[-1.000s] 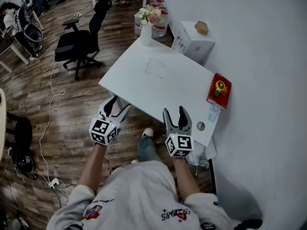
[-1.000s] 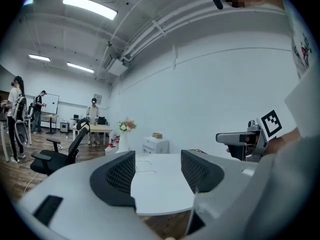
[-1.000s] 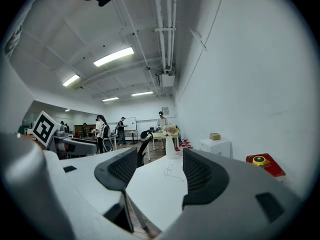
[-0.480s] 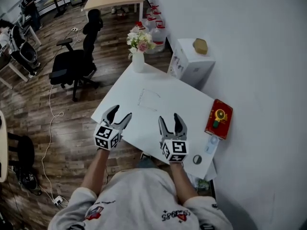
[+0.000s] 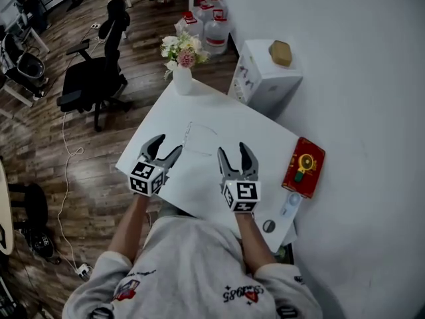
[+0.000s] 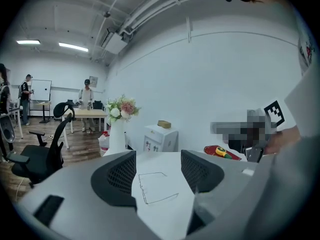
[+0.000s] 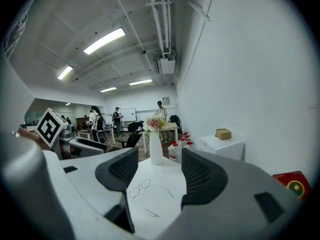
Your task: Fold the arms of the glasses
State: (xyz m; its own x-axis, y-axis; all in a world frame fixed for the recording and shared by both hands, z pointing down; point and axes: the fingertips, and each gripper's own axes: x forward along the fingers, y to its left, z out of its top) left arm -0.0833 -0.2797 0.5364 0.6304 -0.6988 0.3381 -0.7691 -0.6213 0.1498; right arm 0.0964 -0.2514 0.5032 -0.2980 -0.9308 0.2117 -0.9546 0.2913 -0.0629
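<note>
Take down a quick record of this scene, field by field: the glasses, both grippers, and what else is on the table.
glasses: thin wire frame, lying on the white table, arms unfolded
left gripper: open, holding nothing, short of the glasses
right gripper: open, holding nothing, short of the glasses
other items: vase of flowers at the far corner; red box at the right edge
folding: not begun

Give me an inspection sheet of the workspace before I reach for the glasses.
Surface: white table, against the wall.
Job's things: glasses lying arms unfolded, untouched.
Clutter: flower vase and red box at table edges.
Grippers: left claw and right claw open, empty, short of the glasses.
Cables: cable on wooden floor.
Surroundings: office chair, white cabinet, people beyond.
</note>
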